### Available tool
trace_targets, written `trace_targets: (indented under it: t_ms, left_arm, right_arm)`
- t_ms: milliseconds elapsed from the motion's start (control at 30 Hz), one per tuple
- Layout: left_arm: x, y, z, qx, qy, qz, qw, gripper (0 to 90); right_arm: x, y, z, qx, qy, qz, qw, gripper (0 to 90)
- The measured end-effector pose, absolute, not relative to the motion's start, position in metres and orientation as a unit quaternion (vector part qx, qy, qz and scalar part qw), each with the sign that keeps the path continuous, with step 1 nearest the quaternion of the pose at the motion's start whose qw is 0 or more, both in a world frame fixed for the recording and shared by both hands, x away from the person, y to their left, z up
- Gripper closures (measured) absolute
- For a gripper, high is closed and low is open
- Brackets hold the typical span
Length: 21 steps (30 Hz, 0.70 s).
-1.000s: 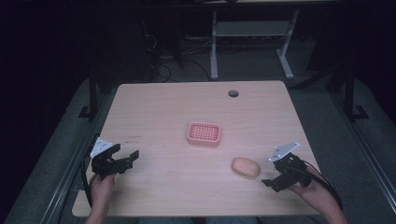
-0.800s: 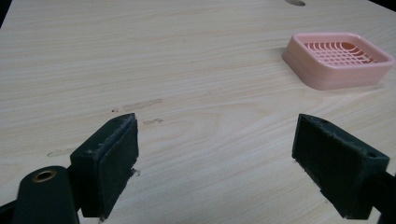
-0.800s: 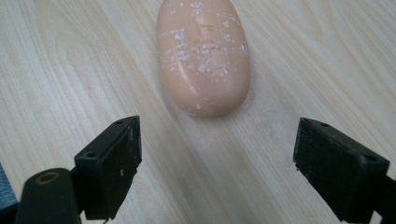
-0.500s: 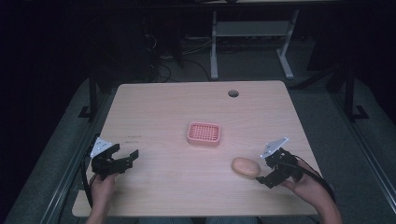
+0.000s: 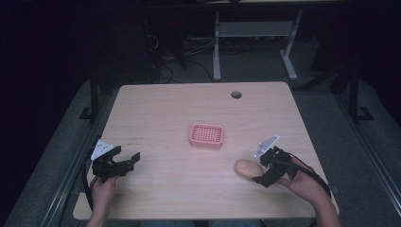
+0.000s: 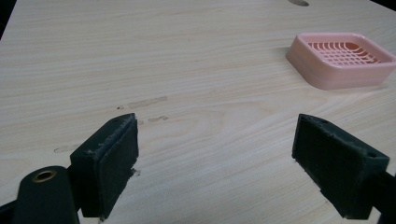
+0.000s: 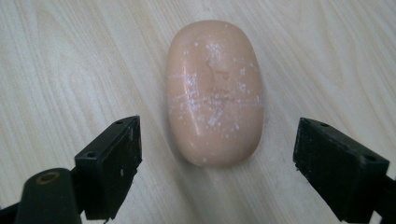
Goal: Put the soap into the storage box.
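A peach oval bar of soap point(image 5: 248, 169) point(image 7: 214, 91) lies flat on the wooden table point(image 5: 179, 113), right of centre near the front. My right gripper point(image 5: 261, 171) point(image 7: 218, 163) is open just to its right, jaws wide, the near end of the soap roughly between them, not touching. A pink slotted soap dish point(image 5: 206, 135) point(image 6: 341, 59) sits at the table's middle, with nothing in it. My left gripper point(image 5: 127, 163) point(image 6: 215, 170) is open at the front left over bare wood, holding nothing.
A round cable hole point(image 5: 236, 94) is near the table's far edge. Faint scuff marks point(image 6: 144, 103) lie on the wood ahead of the left gripper. Beyond the table are a dark floor, cables and a white desk frame point(image 5: 216, 52).
My right gripper has moved left across the table toward the soap and now brackets its near end. The left gripper, soap and dish have stayed put.
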<state>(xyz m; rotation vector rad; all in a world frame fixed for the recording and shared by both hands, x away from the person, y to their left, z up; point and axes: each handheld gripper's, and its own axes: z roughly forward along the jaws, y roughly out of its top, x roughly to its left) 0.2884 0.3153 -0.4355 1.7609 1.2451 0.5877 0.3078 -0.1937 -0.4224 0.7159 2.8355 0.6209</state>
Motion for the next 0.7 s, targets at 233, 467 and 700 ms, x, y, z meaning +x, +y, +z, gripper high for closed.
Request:
trace_targets:
  t_ms: [233, 467, 700]
  left_arm:
    - [0.289, 0.315, -0.436, 0.710, 0.500, 0.234, 0.437, 14.2]
    - [0.289, 0.315, -0.437, 0.710, 0.499, 0.232, 0.440, 14.3]
    - [0.289, 0.315, -0.437, 0.711, 0.500, 0.230, 0.438, 14.2]
  right_arm:
    - [0.314, -0.185, -0.421, 0.232, 0.949, 0.199, 0.071, 14.9]
    - [0.321, -0.174, -0.424, 0.223, 0.954, 0.191, 0.061, 14.9]
    - [0.329, -0.170, -0.431, 0.229, 0.955, 0.181, 0.049, 14.9]
